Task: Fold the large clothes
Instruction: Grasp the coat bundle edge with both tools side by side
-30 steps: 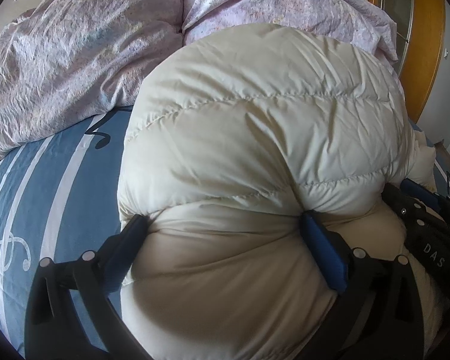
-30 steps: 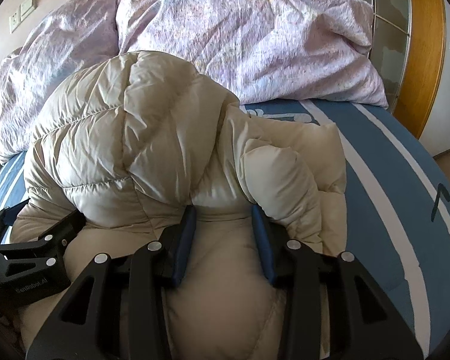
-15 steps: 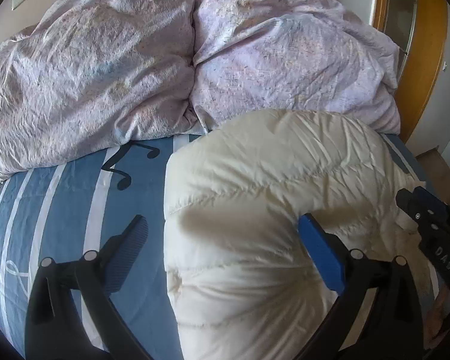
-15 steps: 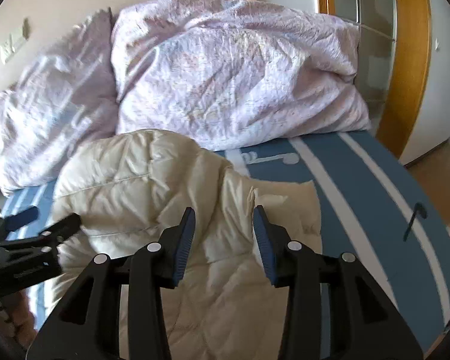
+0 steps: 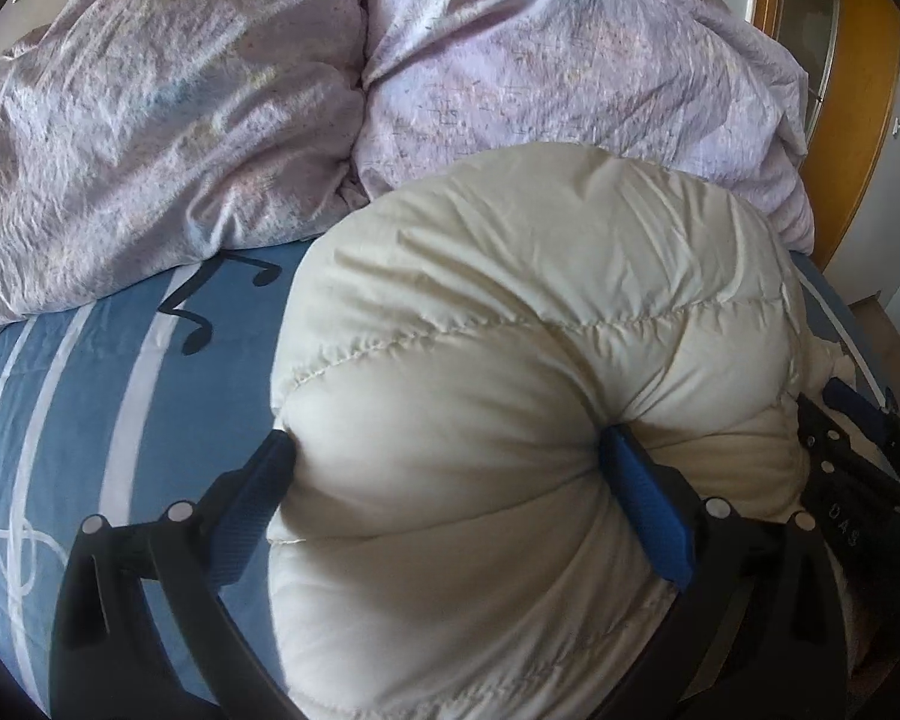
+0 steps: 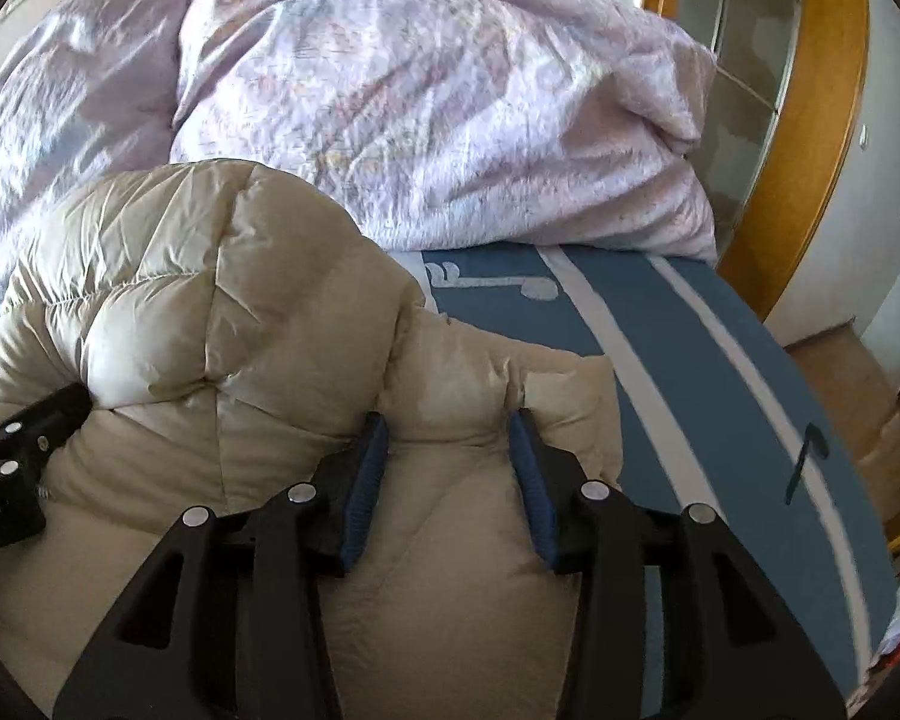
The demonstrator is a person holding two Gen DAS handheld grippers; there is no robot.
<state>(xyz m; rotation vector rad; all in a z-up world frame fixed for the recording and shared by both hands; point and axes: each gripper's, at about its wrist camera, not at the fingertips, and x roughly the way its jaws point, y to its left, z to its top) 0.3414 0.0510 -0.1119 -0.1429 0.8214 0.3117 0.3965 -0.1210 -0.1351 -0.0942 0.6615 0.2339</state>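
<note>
Folding cream quilted puffy down jacket (image 5: 528, 372) on blue striped bed (image 5: 90, 396): we hold both grippers' jaws pinching its bunched padding between them, left gripper (image 5: 447, 480), right gripper (image 6: 450, 450); next, probably press fold flat.

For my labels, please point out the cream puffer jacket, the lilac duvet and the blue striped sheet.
cream puffer jacket (image 5: 540, 324): left wrist view, quilted top.
lilac duvet (image 6: 450, 120): right wrist view, middle of the heap.
blue striped sheet (image 6: 690, 372): right wrist view, bare blue band.

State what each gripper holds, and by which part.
Both hold the cream puffer jacket: left gripper pinches a wide puffy fold; right gripper pinches a narrower fold beside it.
</note>
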